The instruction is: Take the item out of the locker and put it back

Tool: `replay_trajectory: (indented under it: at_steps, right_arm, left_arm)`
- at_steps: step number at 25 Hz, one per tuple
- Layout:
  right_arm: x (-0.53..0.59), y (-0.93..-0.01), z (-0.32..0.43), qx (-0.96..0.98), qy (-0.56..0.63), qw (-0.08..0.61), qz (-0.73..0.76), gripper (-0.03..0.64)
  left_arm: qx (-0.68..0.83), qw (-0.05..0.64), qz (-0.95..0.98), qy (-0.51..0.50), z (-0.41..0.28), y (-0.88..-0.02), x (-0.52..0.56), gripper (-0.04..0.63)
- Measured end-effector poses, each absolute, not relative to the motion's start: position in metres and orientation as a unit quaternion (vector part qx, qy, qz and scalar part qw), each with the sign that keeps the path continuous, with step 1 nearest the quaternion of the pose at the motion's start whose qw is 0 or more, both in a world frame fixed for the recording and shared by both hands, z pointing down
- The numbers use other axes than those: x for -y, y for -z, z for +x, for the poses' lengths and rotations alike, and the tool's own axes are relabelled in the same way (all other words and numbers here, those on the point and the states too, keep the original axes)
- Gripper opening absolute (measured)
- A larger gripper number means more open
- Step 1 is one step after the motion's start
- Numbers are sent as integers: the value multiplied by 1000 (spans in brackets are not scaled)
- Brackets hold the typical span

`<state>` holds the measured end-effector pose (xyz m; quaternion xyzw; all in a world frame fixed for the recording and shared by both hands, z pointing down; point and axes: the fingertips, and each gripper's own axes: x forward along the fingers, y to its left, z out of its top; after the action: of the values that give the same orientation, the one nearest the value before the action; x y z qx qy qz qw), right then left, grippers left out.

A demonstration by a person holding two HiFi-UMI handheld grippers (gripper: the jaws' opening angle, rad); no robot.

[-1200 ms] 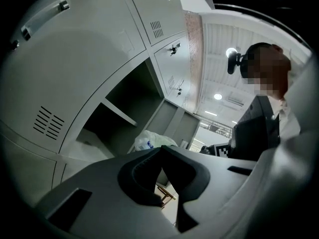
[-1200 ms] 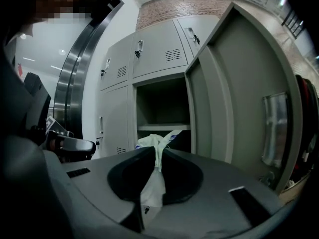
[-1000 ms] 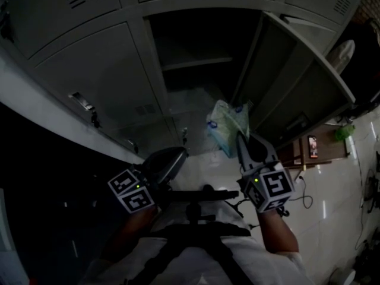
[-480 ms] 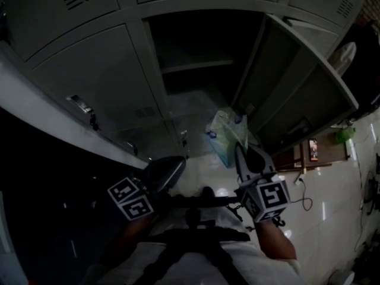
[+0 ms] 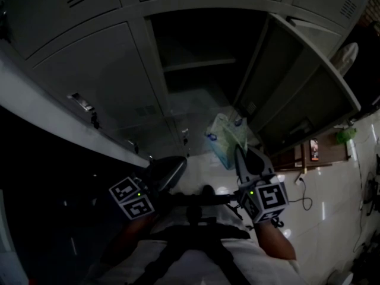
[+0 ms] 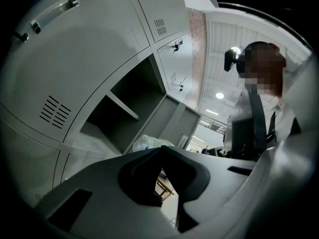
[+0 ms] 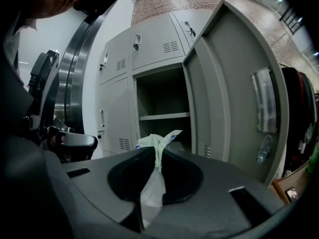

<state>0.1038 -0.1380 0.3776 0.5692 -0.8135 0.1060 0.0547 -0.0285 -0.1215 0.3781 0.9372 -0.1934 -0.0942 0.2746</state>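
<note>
Plastic bag [image 5: 224,136], pale, with blue print too small to read. Pinched at its twisted neck by the right tongs [image 7: 158,151], which are clamped on it. Long axis runs along the jaws, and its bulk points toward the open locker [image 5: 196,70]. It is outside the locker, near the door [image 5: 297,82]. Left tongs [image 6: 160,148]: together, empty.

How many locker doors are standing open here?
1. The open door swings out to the right of its dark compartment. The other doors in view are shut; lockers beyond the frame can't be judged.
</note>
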Motion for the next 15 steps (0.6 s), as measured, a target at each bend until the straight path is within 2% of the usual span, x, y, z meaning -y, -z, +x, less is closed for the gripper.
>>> replay_trajectory:
  at_steps: [15]
  right_arm:
    - [142, -380, 100, 813, -108, 63, 569, 23]
  left_arm:
    - [175, 274, 941, 94, -24, -380, 120, 3]
